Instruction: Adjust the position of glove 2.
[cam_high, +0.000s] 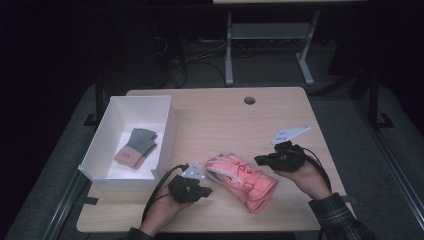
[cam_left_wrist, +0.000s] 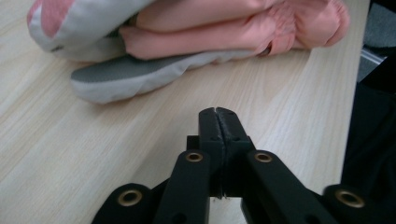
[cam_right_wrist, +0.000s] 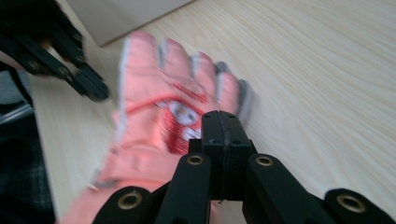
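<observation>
Just now a pink glove (cam_high: 242, 181) lies flat on the table (cam_high: 225, 120), near its front edge, between the two grippers. Its fingertips point toward the left gripper (cam_high: 206, 190) and its cuff toward the person. The left gripper sits just beside the glove's fingertips, held in the person's left hand (cam_high: 162, 210). In the left gripper view its fingers (cam_left_wrist: 208, 126) are pressed together with nothing between them, just short of the glove's grey-edged tip, with bare table between.

The right gripper (cam_high: 258, 160) hovers at the glove's far right side, in the right hand (cam_high: 307, 180), close to the glove. In the right gripper view its fingers (cam_right_wrist: 212, 128) are likewise closed together and empty, with the blurred glove spread out beyond them, palm down, showing a white and red patch on its back. The left gripper appears there too, dark, at the upper left.

A white box (cam_high: 167, 127) stands on the table's left part, well apart from the pink glove. Inside it lies a smaller glove (cam_high: 136, 147), grey-green with a pink cuff. A round hole (cam_high: 249, 100) is set in the table near its far edge.
</observation>
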